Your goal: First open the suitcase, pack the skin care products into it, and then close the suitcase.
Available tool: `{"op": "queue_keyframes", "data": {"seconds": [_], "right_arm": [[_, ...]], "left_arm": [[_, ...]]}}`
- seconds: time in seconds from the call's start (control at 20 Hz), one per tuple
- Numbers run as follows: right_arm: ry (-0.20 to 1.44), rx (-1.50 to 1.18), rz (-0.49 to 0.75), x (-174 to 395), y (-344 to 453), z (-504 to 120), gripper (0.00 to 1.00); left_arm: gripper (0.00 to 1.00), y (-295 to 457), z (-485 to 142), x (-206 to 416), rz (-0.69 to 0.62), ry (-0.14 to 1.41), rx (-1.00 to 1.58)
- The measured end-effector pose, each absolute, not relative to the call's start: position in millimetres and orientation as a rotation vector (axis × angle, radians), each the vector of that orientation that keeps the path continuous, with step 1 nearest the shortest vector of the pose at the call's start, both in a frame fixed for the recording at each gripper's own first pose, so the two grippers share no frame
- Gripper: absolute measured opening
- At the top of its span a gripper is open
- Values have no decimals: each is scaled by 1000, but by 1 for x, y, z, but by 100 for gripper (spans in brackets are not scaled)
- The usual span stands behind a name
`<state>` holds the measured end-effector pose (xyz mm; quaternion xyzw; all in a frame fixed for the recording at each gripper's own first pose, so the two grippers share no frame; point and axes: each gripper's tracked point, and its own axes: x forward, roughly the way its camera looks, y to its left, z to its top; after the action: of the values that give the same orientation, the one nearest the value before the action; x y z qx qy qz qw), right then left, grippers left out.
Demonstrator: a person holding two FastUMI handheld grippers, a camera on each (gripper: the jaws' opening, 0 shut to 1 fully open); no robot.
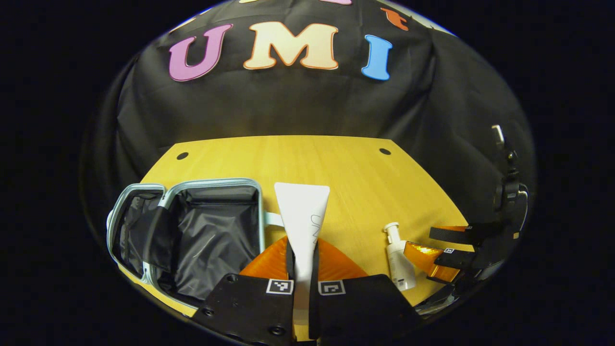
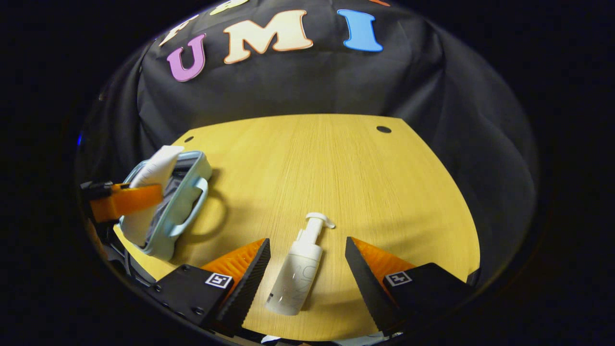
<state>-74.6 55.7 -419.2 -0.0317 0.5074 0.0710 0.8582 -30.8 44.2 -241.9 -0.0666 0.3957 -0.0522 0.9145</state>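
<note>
Left gripper (image 1: 303, 269) is clamped on the flat white squeeze tube (image 1: 303, 216), held beside the open pale-blue hard-shell suitcase (image 1: 192, 230). Right gripper (image 2: 307, 269) is spread wide around the white pump bottle (image 2: 298, 269) lying on the yellow wooden table (image 2: 336, 168). Risk: the tube probably snags the suitcase rim, and the round bottle may roll from the closing fingers.

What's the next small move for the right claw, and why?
Probably close the right claw on the pump bottle. Its fingers are open, one on each side of the bottle, which lies flat on the table. The left claw already grips the white tube beside the open suitcase, so the bottle is the item not yet grasped.
</note>
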Motion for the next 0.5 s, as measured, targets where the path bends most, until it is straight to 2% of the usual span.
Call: {"op": "queue_keyframes", "data": {"seconds": [0.3,0.4,0.5], "right_arm": [[1178,-79,130,-94,57,-456,98],[1205,-77,121,-100,57,-463,95],[1234,-62,111,-105,60,-468,88]], "left_arm": [[5,102,-252,-42,-9,849,-140],[5,119,-257,-44,17,857,-141],[5,136,-267,-45,41,873,-147]]}}
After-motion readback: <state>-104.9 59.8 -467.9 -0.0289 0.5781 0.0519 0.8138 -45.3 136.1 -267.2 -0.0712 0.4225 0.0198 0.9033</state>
